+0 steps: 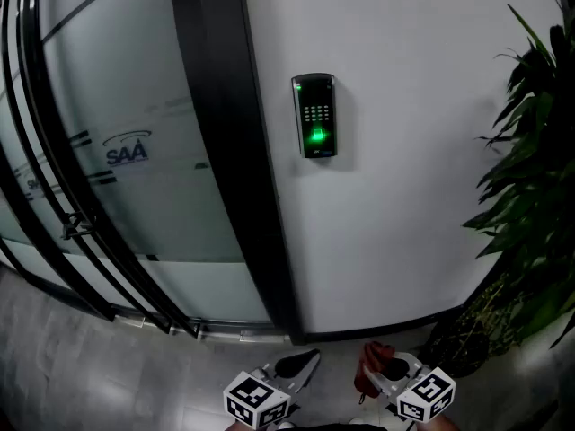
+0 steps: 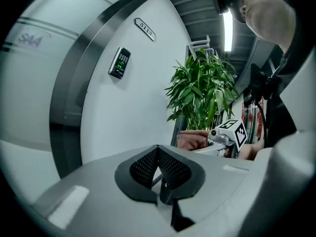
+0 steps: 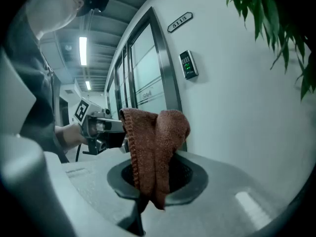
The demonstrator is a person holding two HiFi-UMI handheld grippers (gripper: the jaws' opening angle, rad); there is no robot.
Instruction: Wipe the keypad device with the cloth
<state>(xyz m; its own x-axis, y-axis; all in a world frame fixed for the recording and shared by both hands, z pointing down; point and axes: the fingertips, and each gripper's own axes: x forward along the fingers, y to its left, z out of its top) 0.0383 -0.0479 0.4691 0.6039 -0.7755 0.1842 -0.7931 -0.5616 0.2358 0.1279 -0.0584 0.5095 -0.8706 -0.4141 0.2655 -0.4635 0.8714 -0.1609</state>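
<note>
— What was the right hand-held gripper [image 3: 155, 177] doing?

— Its jaws were clamped on a reddish-brown cloth [image 3: 154, 142]. It was a knitted-looking piece, folded so that it stood in two humps above the jaws, with a short end hanging below them.

— And the left hand-held gripper [image 2: 159, 172]?

— Closed, pads together, nothing between them. Both were held low, side by side, near the foot of the wall [image 1: 404, 205].

— Where was the keypad device [image 1: 314, 117]?

— Mounted on that white wall, well above both hand-held grippers and apart from the cloth. It was a slim, dark, upright unit, with rows of small keys above a bright green glow.

— What surrounded it?

— To its left ran a broad dark door frame [image 1: 225, 151], then a frosted glass door [image 1: 135, 205] with blue "SAA" lettering. A number plate [image 3: 179, 21] reading 5113 sat higher on the wall. A leafy green plant [image 1: 530, 187] stood to the right of the device, and the floor [image 1: 81, 357] was grey. In the gripper views, strip lights [image 3: 82, 51] shone on the ceiling.
</note>
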